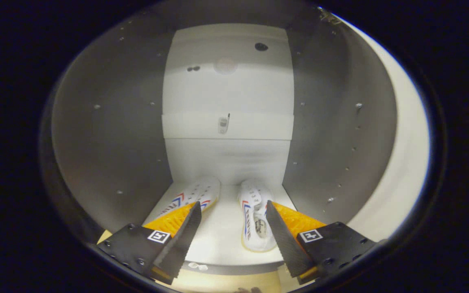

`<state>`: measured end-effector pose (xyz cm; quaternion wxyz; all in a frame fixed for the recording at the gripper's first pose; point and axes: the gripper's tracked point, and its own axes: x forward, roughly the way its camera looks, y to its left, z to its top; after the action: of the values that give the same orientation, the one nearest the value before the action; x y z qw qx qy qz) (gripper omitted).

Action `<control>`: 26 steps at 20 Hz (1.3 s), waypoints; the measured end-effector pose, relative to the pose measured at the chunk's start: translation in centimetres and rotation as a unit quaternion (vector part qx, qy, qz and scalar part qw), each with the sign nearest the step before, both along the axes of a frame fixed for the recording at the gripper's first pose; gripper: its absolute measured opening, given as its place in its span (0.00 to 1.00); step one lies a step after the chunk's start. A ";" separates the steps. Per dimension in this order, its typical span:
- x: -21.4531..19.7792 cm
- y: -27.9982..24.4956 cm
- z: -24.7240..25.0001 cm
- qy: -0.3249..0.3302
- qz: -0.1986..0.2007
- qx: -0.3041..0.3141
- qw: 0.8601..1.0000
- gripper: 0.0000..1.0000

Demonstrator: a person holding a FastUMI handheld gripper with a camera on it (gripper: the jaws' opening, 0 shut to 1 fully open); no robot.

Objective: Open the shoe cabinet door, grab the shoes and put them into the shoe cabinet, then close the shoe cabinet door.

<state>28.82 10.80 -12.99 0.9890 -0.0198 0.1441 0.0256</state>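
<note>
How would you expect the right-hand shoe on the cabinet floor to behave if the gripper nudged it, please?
The right shoe looks like a light fabric sneaker, so it would probably slide easily on the smooth cabinet floor. Lying flat on its sole, it seems unlikely to tip. The open gripper holds nothing.

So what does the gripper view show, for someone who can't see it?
Two white shoes with red and blue stripes, the left shoe and the right shoe, lie side by side on the floor inside an open white shoe cabinet. The gripper is open just in front of them, holding nothing.
</note>
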 end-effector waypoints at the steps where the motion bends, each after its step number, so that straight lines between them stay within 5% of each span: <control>1: -1.9 0.3 0.7 -0.008 -0.001 0.001 1.000 0.99; 10: -22.6 -0.2 6.1 -0.051 -0.028 0.033 0.998 0.99; 16: -34.4 -5.3 8.4 -0.065 -0.069 0.032 0.995 0.99; 26: -43.0 -24.8 10.5 -0.092 -0.207 0.010 0.974 0.98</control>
<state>-14.13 -13.96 -2.46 0.9821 0.0182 0.0529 -0.1797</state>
